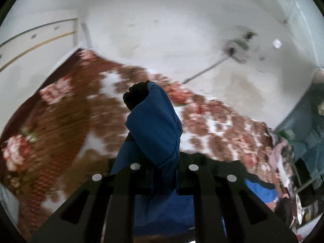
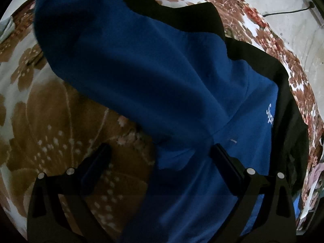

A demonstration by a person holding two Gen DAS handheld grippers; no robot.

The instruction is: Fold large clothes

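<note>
Blue garment [image 1: 154,121] — on floral blanket [image 1: 60,111]

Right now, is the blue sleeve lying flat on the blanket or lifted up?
Lifted. The left gripper is shut on the blue sleeve, whose black cuff sticks up above the flowered blanket.

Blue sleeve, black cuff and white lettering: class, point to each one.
Blue sleeve [image 1: 156,119]: left wrist view, its bunched middle.
Black cuff [image 1: 136,95]: left wrist view, its end.
White lettering [image 2: 270,113]: right wrist view, its middle letters.
</note>
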